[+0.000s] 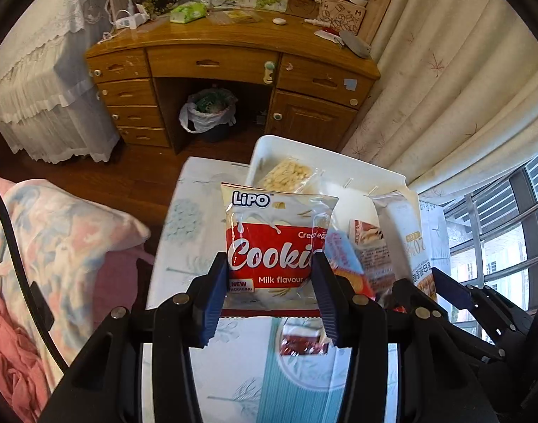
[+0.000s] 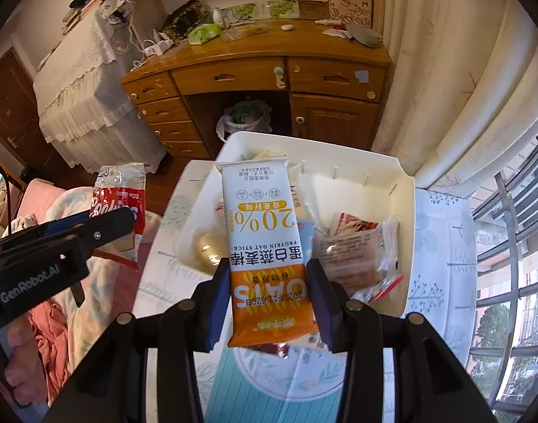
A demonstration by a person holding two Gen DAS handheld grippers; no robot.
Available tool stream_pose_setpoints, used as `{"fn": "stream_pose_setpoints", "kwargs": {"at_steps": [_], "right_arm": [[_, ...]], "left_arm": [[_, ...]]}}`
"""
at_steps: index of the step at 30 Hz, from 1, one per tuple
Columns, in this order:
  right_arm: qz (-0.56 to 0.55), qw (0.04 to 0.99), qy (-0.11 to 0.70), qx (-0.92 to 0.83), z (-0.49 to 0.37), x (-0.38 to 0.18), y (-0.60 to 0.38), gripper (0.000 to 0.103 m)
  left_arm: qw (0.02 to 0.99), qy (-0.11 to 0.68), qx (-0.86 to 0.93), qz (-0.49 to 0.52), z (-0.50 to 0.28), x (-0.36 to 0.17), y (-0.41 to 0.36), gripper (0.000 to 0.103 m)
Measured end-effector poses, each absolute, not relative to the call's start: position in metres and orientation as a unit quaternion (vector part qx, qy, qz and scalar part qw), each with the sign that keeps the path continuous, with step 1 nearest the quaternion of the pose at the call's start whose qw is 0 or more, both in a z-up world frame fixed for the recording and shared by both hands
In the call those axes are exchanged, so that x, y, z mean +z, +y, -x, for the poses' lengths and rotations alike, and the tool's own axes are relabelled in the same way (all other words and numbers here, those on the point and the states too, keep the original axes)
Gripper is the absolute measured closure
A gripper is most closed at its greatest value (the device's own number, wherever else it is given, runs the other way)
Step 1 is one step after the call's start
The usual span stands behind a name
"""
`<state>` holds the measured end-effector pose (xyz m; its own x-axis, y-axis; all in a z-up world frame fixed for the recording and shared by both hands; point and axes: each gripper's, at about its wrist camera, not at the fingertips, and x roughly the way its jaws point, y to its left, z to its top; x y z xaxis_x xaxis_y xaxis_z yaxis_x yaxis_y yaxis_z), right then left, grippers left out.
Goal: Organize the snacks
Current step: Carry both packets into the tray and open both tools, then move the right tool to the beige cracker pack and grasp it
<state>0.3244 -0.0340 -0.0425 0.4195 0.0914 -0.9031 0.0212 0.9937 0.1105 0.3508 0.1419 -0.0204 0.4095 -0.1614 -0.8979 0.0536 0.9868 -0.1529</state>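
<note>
My left gripper [image 1: 269, 282] is shut on a red and white Lipo cookie packet [image 1: 276, 243], held above the small table. The same packet [image 2: 119, 208] shows at the left of the right wrist view, with the left gripper's arm under it. My right gripper [image 2: 269, 299] is shut on a white and orange oat stick packet [image 2: 261, 239], seen edge-on in the left wrist view as the oat stick packet [image 1: 410, 243]. Behind both lies a white tray [image 2: 374, 162], the tray [image 1: 269, 148] holding a peanut bar [image 1: 286, 174] and several other wrapped snacks [image 2: 353, 250].
The tray rests on a small table with a pale patterned cloth [image 2: 441, 257]. A red wrapped snack [image 1: 304, 343] lies on the cloth near me. A bed with floral bedding [image 1: 57, 232] is at the left, a wooden desk [image 1: 233, 60] behind, curtains and a window [image 2: 508, 246] at the right.
</note>
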Motion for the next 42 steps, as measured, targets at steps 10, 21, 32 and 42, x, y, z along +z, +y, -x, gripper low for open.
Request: {"fn": "stream_pose_setpoints", "kwargs": {"at_steps": [10,21,32,42], "right_arm": [[-0.091,0.826,0.556,0.010,-0.350,-0.088,-0.070,0.059],[-0.109,0.822,0.560,-0.012,-0.346,-0.095,-0.078,0.045],[-0.127,0.837,0.530,-0.045,-0.305,-0.060,-0.061,0.042],[-0.157,0.852,0.493,-0.086,-0.239,-0.037,-0.028,0.042]], "left_arm": [[0.817,0.567,-0.083,0.060,-0.376,-0.073,0.105,0.057],[0.796,0.592,-0.077,0.105,-0.376,-0.089,0.119,0.026],[0.801,0.578,-0.089,0.125,-0.335,-0.061,0.156,0.026],[0.812,0.560,-0.123,0.109,-0.273,-0.037,0.207,0.025]]}}
